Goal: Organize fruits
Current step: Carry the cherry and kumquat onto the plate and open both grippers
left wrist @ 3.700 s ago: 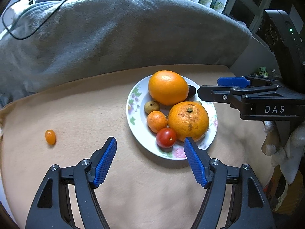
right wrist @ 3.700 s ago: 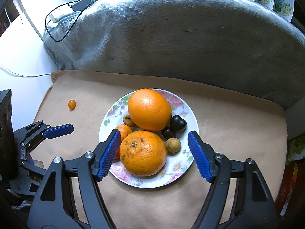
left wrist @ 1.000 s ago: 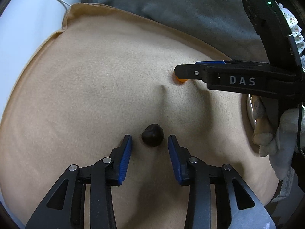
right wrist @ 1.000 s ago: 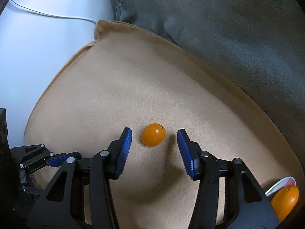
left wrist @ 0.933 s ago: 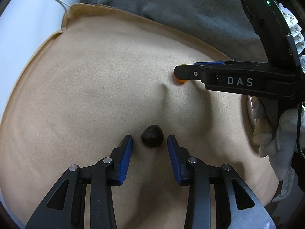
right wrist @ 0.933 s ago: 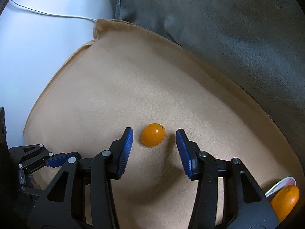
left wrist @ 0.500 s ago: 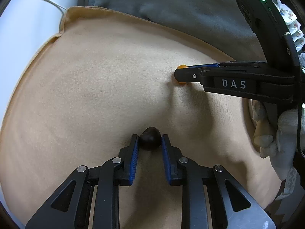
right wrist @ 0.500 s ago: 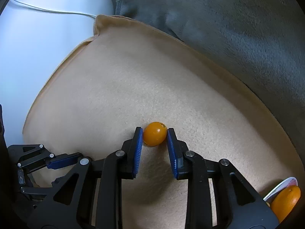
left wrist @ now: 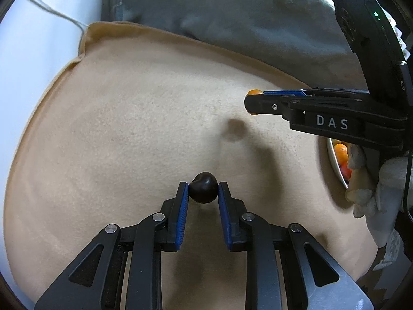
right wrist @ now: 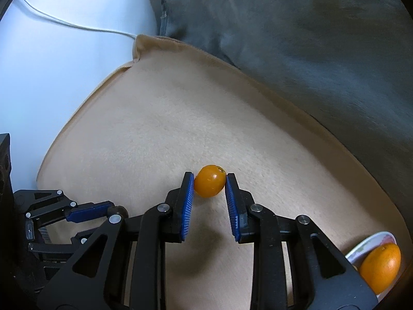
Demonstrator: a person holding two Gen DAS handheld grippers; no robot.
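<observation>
Soft daylight comes from the white surface (right wrist: 56,72) left of the tongs, slightly overexposed. Dull shadows pool on the tan blanket (left wrist: 124,134) beneath them. Fisheye bending darkens corners; the grey cushion (right wrist: 322,59) looks motion-smeared.

1. Left wrist camera is sitting behind the left gripper (left wrist: 204,190), looking steeply down, close over the tan blanket (left wrist: 129,134).
2. Right wrist camera is looking likewise past the right gripper (right wrist: 209,184), equally close.
3. Both are sharing the blanket, grey cushion (left wrist: 232,13), plate (right wrist: 366,245) edge.
4. Each view is catching the other gripper at its side.
</observation>
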